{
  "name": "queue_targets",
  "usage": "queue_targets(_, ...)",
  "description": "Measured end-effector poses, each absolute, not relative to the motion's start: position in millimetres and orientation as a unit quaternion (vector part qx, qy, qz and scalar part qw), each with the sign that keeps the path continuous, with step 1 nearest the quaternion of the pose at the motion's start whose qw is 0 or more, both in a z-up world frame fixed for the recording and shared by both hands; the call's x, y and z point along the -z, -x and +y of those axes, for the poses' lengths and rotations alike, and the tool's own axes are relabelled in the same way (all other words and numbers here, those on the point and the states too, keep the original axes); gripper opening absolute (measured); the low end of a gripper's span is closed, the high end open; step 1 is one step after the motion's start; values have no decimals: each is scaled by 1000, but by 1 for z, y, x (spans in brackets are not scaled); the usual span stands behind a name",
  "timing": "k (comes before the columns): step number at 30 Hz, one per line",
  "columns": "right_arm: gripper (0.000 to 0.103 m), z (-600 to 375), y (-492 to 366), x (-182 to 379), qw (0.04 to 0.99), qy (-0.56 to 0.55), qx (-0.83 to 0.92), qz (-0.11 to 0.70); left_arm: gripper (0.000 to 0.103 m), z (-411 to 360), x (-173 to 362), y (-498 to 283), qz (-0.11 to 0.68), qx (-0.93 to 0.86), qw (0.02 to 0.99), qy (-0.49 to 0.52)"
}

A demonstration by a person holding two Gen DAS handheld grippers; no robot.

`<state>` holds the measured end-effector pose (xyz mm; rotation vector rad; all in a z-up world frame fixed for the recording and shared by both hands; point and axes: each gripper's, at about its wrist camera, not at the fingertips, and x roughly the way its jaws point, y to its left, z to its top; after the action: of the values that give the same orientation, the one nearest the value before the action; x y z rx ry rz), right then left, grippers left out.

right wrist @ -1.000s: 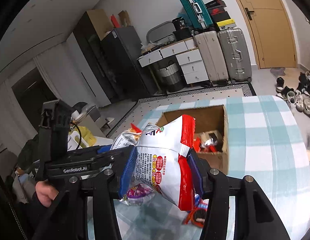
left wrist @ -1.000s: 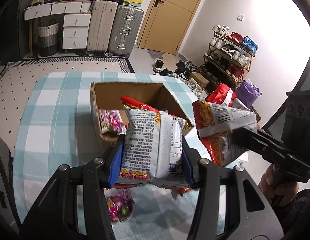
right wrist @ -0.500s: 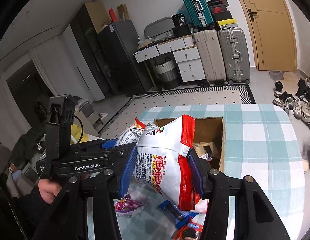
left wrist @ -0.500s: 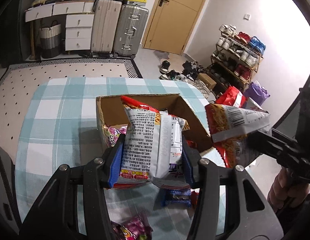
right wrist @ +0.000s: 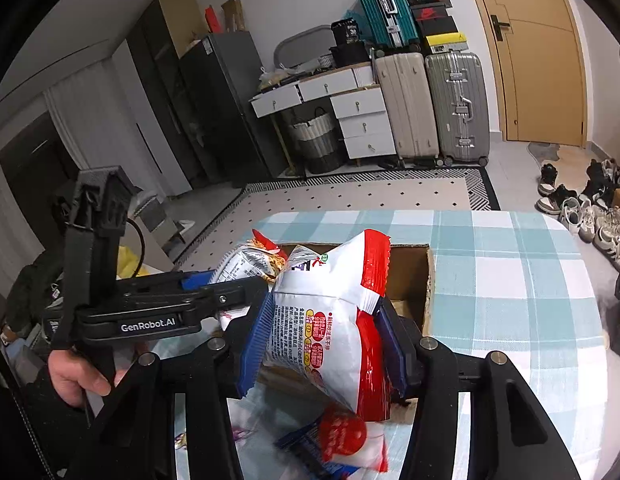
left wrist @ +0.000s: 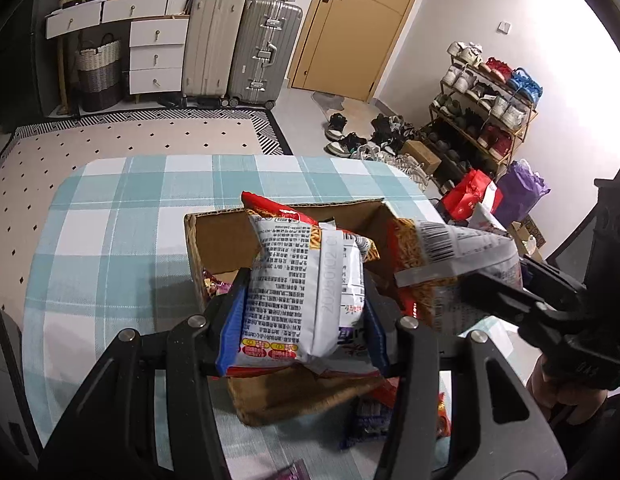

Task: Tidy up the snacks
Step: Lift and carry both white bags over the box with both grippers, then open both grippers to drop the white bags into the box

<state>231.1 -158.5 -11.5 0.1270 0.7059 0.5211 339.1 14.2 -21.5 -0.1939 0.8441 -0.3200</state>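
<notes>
Holding one noodle packet clamped in the left tool and a second noodle packet clamped in the right tool, the person has both just in front of the cardboard box at the centre of the frame, on the checked counter. Both packets are close together, so they could collide at the box opening. A soft bag may also catch on the box rim and fall among the loose snacks below.
</notes>
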Motion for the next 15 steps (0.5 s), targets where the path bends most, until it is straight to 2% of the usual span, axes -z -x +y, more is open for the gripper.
queue_targets(12,53,-156,-264,46,897,-48,-246,364,48,-4,45,-374,425,159,887,82)
queue_targets(14,56,-153,-266,50,897,-31,-246,365,50,-5,45,-374,426,154,888,81)
queue_targets(15,64,-153,-266,51,901,-23,-237,363,54,-5,44,-374,424,156,889,80)
